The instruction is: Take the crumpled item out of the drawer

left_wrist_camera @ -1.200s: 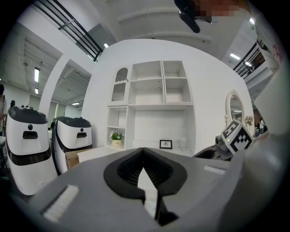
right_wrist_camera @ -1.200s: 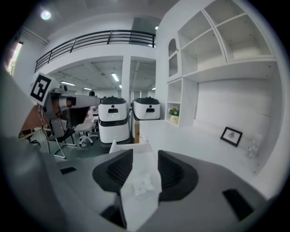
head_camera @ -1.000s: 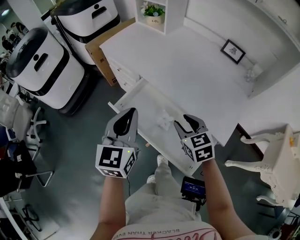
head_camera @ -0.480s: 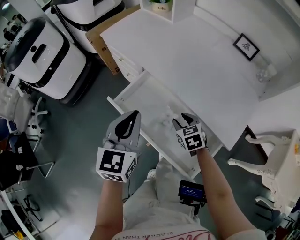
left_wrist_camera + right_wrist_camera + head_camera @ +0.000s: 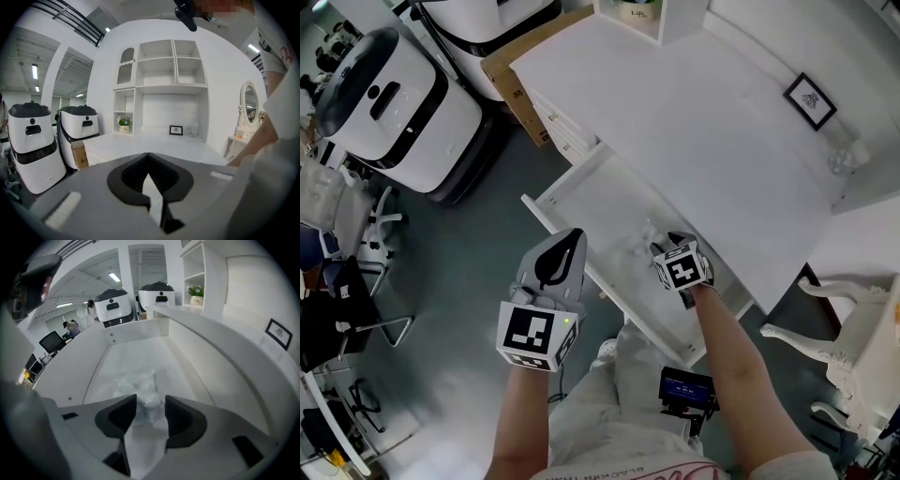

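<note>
Inside drawer [image 5: 605, 202]: crumpled item [image 5: 138, 387] | right claw [image 5: 149, 405] opening around it

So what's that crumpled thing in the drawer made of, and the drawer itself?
Crumpled item: likely thin clear plastic film, translucent with glinting creases. Drawer: smooth matte white panels, probably painted wood or laminate; the look doesn't settle which.

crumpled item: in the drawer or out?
In. The crumpled item lies on the drawer floor, between the tips of the right gripper's opening jaws.
</note>
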`<state>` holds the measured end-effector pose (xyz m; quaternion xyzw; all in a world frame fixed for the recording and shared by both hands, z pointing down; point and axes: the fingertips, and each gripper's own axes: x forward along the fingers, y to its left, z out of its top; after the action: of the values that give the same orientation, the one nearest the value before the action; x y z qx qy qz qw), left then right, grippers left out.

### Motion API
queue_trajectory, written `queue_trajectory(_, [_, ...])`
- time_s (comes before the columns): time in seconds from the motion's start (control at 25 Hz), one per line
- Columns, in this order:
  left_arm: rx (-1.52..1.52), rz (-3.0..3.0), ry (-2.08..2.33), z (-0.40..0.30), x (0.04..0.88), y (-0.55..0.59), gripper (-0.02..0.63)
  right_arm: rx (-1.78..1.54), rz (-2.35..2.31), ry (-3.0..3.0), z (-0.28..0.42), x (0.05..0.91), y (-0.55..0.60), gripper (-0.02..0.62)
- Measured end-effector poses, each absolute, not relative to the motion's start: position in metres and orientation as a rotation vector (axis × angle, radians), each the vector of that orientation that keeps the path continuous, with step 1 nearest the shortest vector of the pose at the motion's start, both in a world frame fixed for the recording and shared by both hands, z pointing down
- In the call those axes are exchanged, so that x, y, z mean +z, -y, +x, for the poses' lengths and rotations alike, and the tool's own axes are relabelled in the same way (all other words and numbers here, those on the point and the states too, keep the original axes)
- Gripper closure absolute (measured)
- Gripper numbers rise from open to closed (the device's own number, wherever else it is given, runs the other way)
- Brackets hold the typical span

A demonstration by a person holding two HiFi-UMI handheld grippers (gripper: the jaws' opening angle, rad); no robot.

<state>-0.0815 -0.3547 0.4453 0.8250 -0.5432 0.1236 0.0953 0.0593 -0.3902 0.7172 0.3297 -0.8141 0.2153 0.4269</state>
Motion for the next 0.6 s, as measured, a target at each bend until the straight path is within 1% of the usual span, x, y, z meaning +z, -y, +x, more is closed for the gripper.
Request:
queue_trajectory(0.28, [0.401, 2.444, 1.612, -0.084, 0.448, 0.352, 0.600, 0.558, 0.782, 2.041, 0.055, 0.726, 0.391, 0.427])
queue_trajectory(0.4, [0.399, 2.435, 1.610, -0.086, 0.451, 0.349, 0.600, 0.568, 0.761, 2.026, 0.052, 0.728, 0.386, 0.471])
queue_trajectory(0.48, [0.391, 2.432, 1.613, -0.087, 0.450, 0.348, 0.600, 0.558, 0.760, 2.014, 0.049, 0.726, 0.385, 0.519])
queue_trajectory(0.6, [0.373, 2.441, 1.609, -0.087, 0.446, 0.348, 0.600, 0.534, 0.759, 2.009, 0.047, 0.716, 0.386, 0.532])
